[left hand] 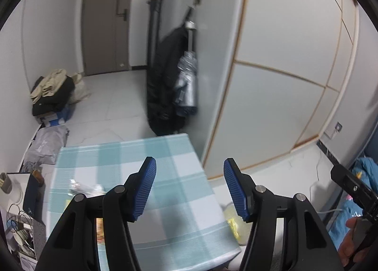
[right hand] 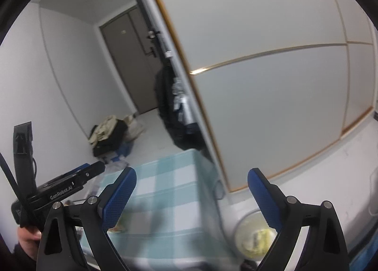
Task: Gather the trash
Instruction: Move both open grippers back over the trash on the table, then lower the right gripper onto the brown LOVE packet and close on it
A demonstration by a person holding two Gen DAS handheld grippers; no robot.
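Trash, crumpled clear wrappers, lay on the checked counter near its left edge. A bin stood on the floor beside it. Both the left gripper and right gripper hung above with jaws released, grasping nothing.

Checked cloth tablecloth; glossy tiled floor.

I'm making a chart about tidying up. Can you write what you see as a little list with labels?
Table: checked blue and white cloth
On table: clear crinkly wrapper, near its left side
Trash bin: on the floor beside the table, yellowish trash inside
Left gripper: jaws apart, nothing between them
Right gripper: jaws wide, nothing between them
Far end: brown door
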